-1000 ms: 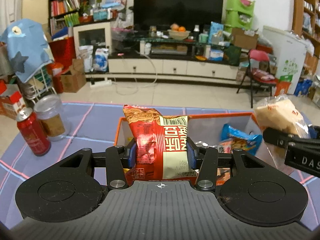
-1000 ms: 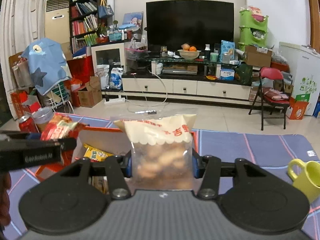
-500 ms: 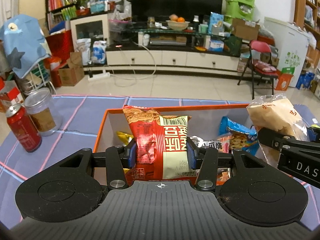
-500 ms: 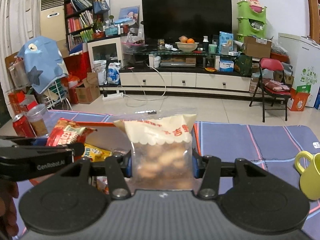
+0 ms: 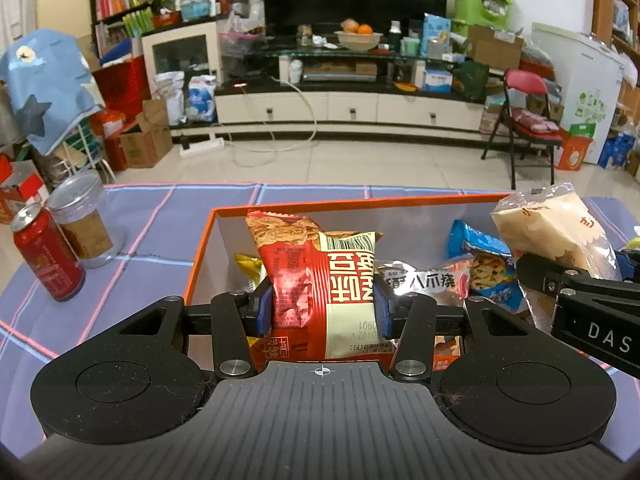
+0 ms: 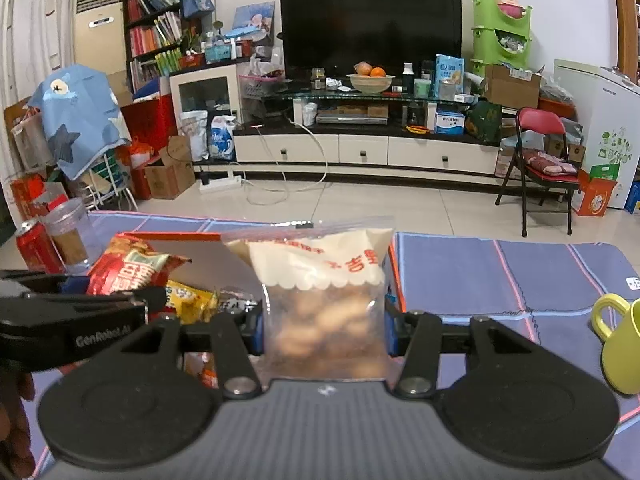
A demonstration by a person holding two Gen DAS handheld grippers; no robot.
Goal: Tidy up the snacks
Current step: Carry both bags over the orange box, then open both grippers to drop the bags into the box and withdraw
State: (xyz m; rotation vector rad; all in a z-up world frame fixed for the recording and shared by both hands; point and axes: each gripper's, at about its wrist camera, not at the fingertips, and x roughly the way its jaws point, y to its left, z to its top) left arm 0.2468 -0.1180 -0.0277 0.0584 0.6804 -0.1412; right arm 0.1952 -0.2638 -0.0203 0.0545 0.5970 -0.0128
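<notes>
My left gripper (image 5: pixel 322 308) is shut on a red snack bag (image 5: pixel 320 280) held upright over the orange-rimmed box (image 5: pixel 360 203). The box holds several packets, among them a blue one (image 5: pixel 480 264), a silver one (image 5: pixel 420 280) and a yellow one (image 5: pixel 250 266). My right gripper (image 6: pixel 324 330) is shut on a clear bag of biscuits (image 6: pixel 324 300), held above the box's right end. In the left wrist view that bag (image 5: pixel 552 232) shows at the right. In the right wrist view the red bag (image 6: pixel 128 266) shows at the left.
A red can (image 5: pixel 44 256) and a clear jar (image 5: pixel 84 220) stand on the purple checked cloth (image 5: pixel 160 216) left of the box. A yellow-green mug (image 6: pixel 620 344) sits on the cloth at the right. A hand (image 6: pixel 14 420) shows at the lower left.
The left gripper has moved forward and down with the red bag, so the box's inside shows more fully. The right gripper has hardly moved.
</notes>
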